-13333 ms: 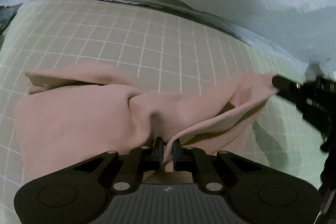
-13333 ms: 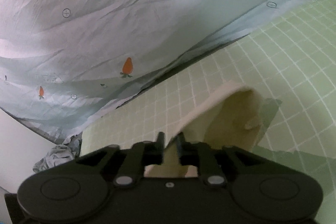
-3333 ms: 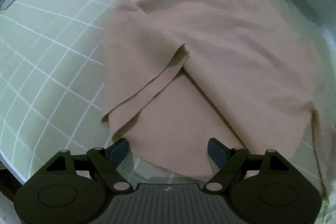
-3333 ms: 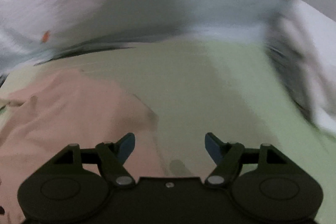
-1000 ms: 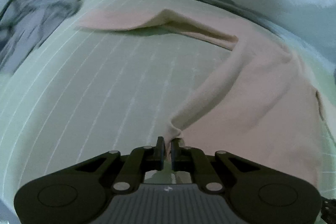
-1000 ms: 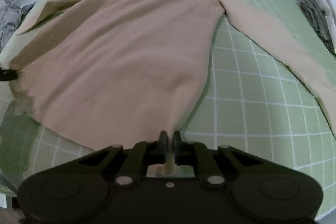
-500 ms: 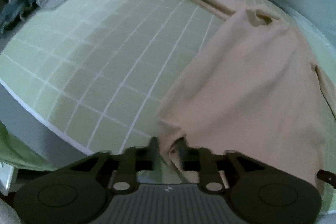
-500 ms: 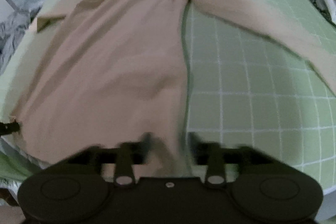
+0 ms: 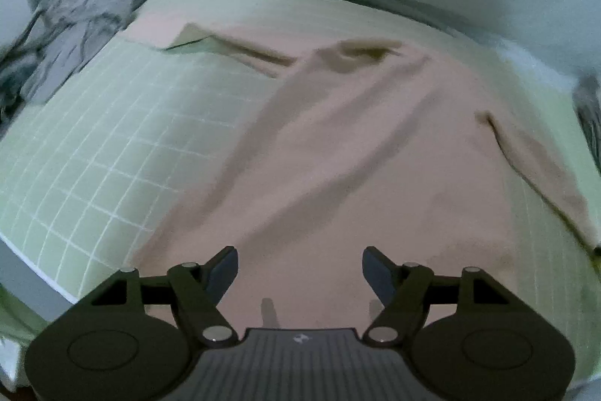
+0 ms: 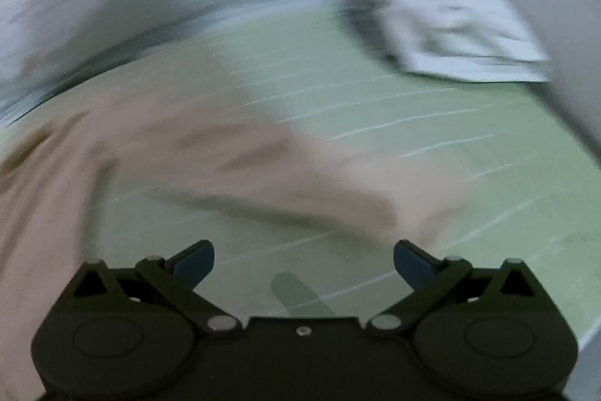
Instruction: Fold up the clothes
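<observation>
left gripper (image 9: pixel 300 269) wide open, holds nothing, over pink shirt (image 9: pixel 357 156) | right gripper (image 10: pixel 303 260) wide open, empty | sleeve (image 10: pixel 263 168) at 12 | green grid mat (image 9: pixel 94 145) at 9

Both the left gripper (image 9: pixel 300 267) and the right gripper (image 10: pixel 303 260) now gape, having released the pink shirt (image 9: pixel 357 156), which lies spread ahead of the fingers.

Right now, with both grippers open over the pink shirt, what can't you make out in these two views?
- Left wrist: the shirt hem, hidden behind the left gripper.
- Left wrist: the right sleeve end, cut off by the fisheye edge.
- Right wrist: the sleeve outline and the white pile, smeared by motion blur past the right gripper.
</observation>
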Demonstrator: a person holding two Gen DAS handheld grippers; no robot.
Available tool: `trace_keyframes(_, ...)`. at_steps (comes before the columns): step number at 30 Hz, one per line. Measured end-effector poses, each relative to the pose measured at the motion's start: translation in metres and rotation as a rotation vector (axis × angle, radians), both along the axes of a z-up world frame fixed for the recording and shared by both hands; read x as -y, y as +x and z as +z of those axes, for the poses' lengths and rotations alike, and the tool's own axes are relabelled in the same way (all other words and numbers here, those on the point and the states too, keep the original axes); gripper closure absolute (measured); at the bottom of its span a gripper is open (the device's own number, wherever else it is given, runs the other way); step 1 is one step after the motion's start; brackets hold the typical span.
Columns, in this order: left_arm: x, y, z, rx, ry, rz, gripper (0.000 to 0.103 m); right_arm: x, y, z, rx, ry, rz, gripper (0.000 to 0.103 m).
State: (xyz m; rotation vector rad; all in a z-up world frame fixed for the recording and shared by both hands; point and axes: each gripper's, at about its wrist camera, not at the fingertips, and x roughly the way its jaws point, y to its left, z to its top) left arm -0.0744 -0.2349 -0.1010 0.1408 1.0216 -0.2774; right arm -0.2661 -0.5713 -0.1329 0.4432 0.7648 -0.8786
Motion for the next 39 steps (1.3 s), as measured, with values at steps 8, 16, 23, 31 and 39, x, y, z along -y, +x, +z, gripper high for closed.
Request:
trace_keyframes(8, 0.035, -0.022, 0.005, 0.031, 0.092, -0.024, 0.026, 0.059, -0.036, -0.022, -0.007, 0.004, -0.147, 0.025)
trace_keyframes(16, 0.039, -0.017, 0.007, 0.048, 0.101, -0.017, 0.026, 0.057, -0.049, -0.021, -0.090, -0.021, -0.220, 0.098)
trace_keyframes(23, -0.001, 0.013, 0.009, 0.033, 0.063, 0.038, 0.026, 0.053, -0.061, -0.018, -0.186, -0.070, -0.308, 0.099)
trace_keyframes(31, -0.092, 0.091, 0.006, 0.008, 0.004, 0.146, 0.025, -0.022, 0.004, 0.007, -0.117, -0.091, -0.246, 0.015)
trace_keyframes(39, -0.166, 0.198, -0.005, 0.002, -0.038, 0.206, 0.025, -0.133, 0.139, -0.004, -0.047, -0.052, 0.076, 0.003)
